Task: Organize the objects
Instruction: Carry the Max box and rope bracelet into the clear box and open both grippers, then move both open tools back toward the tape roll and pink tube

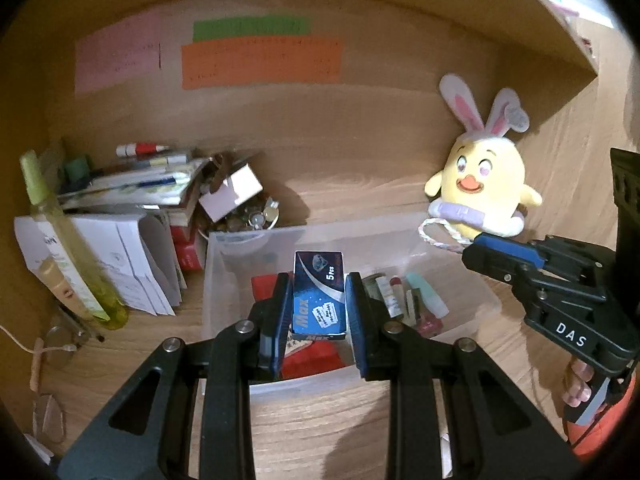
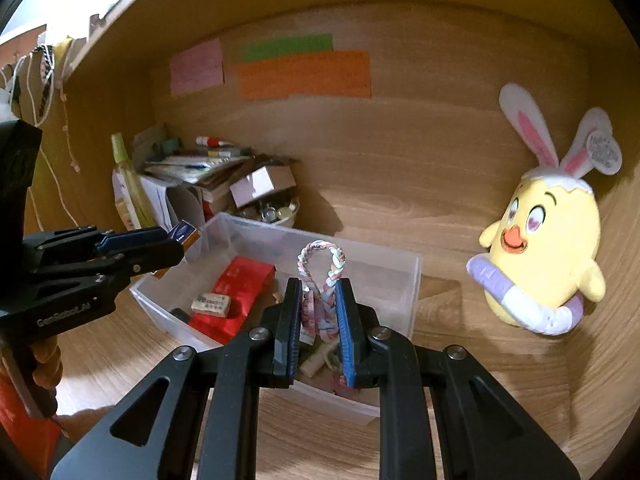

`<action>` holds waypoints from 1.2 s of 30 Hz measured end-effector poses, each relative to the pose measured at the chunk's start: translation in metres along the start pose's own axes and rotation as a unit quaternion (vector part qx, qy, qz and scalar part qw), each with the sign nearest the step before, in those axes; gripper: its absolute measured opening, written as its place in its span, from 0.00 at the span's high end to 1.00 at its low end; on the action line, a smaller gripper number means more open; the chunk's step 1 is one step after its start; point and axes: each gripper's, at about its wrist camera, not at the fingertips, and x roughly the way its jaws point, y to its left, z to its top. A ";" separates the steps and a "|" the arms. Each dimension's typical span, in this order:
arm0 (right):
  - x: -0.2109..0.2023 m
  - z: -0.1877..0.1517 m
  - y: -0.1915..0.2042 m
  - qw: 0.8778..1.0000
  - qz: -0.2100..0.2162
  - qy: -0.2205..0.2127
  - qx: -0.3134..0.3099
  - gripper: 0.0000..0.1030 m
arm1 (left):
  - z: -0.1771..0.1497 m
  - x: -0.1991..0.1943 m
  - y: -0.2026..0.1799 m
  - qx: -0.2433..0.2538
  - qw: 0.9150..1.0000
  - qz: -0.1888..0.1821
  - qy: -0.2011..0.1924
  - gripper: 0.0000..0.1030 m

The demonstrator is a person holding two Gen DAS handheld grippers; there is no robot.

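Observation:
My left gripper (image 1: pixel 318 296) is shut on a small blue "Max" blade box (image 1: pixel 319 292) and holds it above the clear plastic bin (image 1: pixel 224 248). It shows in the right wrist view (image 2: pixel 176 242) at the bin's left rim. My right gripper (image 2: pixel 318 308) is shut on a pastel braided cord loop (image 2: pixel 320 264) over the bin (image 2: pixel 400 276). In the left wrist view the right gripper (image 1: pixel 476 246) sits at the bin's right side with the cord (image 1: pixel 434 234) hanging from it. The bin holds a red packet (image 2: pixel 236 296), an eraser (image 2: pixel 211 304) and small tubes (image 1: pixel 424 296).
A yellow chick plush with bunny ears (image 2: pixel 548 256) leans on the right wall. A stack of books and papers (image 1: pixel 132 188), a green bottle (image 1: pixel 60 236) and a bowl of trinkets (image 1: pixel 248 216) sit at the left. Glasses (image 1: pixel 64 338) lie on the desk.

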 end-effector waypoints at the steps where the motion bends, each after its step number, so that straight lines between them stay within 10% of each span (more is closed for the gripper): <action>1: 0.002 -0.001 -0.001 1.000 0.000 0.003 0.002 0.85 | -0.001 0.003 0.001 -0.001 1.000 0.000 0.003 0.74; 30: 0.060 -0.027 -0.006 0.996 -0.024 0.084 -0.018 0.84 | -0.014 0.081 -0.005 0.025 0.995 -0.004 0.094 0.74; 36: 0.050 -0.023 -0.007 0.996 -0.012 0.084 -0.009 0.59 | -0.011 0.061 -0.006 0.027 0.997 -0.003 0.076 0.56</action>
